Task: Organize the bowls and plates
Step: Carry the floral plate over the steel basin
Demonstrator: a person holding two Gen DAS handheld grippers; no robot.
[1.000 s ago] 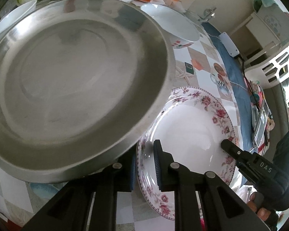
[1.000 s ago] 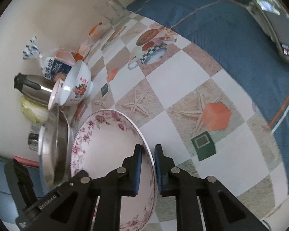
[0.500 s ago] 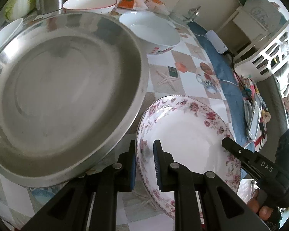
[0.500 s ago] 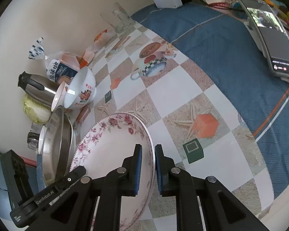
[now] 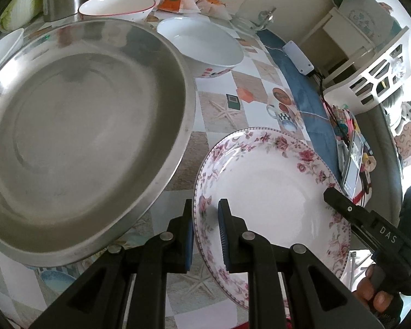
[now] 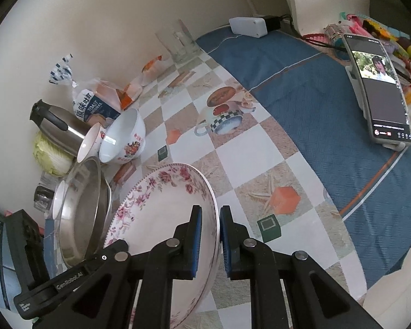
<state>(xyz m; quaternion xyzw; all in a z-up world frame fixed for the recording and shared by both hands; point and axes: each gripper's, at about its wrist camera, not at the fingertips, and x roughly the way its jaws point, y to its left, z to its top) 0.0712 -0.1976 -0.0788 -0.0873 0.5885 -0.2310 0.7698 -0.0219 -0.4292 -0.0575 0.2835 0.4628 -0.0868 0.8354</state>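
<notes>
Left wrist: left gripper [image 5: 205, 235] clamped on floral plate [image 5: 268, 189] rim, beside steel pan [image 5: 79, 134]; right gripper [image 5: 334, 196] on opposite rim | Right wrist: right gripper [image 6: 210, 242] clamped on floral plate [image 6: 156, 213], tilted above checkered tablecloth [image 6: 249, 148].

I'm seeing a white round china plate [image 5: 271, 192] with pink-and-maroon roses around its rim. At ten o'clock from it, a dull grey steel pan [image 5: 79, 137]. Past that at twelve, a white bowl [image 5: 205, 46] with red motifs. My gripper fingers are black with blue pads [image 6: 196, 241]. The checked tablecloth [image 6: 249, 164] runs white and beige, blue at three o'clock.
</notes>
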